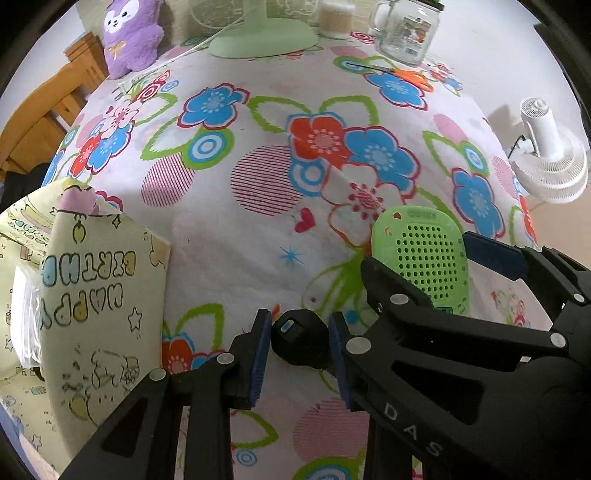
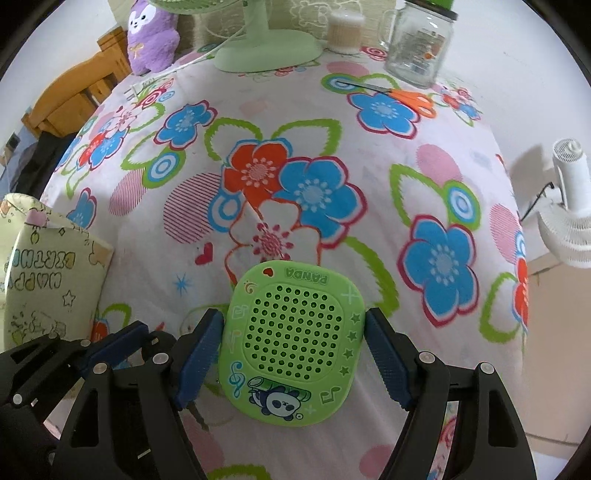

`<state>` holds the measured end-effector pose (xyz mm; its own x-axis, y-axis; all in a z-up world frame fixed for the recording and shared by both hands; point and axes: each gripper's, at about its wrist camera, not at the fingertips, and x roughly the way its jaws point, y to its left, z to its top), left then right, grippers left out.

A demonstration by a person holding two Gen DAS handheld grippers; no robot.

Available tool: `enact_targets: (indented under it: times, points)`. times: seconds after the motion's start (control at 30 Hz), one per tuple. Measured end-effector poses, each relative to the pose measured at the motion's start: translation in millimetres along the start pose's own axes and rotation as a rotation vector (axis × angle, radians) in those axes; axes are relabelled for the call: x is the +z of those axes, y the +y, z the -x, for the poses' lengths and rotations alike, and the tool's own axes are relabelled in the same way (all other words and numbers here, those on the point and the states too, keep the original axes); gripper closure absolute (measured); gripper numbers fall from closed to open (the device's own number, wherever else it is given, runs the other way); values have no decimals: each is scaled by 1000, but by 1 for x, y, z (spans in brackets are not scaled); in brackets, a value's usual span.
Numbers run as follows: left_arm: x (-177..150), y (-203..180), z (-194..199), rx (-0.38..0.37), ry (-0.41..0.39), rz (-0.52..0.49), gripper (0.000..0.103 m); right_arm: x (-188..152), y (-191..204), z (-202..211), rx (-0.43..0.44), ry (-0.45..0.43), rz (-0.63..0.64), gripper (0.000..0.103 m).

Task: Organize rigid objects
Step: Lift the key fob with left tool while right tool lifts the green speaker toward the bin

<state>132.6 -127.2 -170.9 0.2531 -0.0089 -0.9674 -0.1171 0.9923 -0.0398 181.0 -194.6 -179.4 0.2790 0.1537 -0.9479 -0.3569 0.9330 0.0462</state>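
Left wrist view. The left gripper points steeply down at the cloth, its blue pads pinching one small black round object. To the right of these jaws the right gripper reaches in, with a green perforated pad between its fingers. Left of the jaws stands one pale yellow printed bag. Ahead, at the far edge: one purple plush, one green fan base, one glass mug, one white container and one pair of orange-handled scissors. One white fan stands off to the right, a wooden chair to the far left.

Right wrist view. The right gripper also points steeply down; its jaws stand spread either side of the green pad, marked PANDA. Whether its pads touch the edges I cannot tell. The pad lies flat on the flowered cloth. The left gripper's fingers show to the left of these jaws.
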Motion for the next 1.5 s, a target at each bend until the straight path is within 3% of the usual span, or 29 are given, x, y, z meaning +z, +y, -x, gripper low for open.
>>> enact_targets:
  times: [0.73, 1.5]
  points:
    - [-14, -14, 55, -48, -38, -142, 71, -28, -10, 70, -76, -41, -127, 24]
    - [-19, 22, 109, -71, -106, -212, 71, -26, 35, 125, -119, -109, -184, 24]
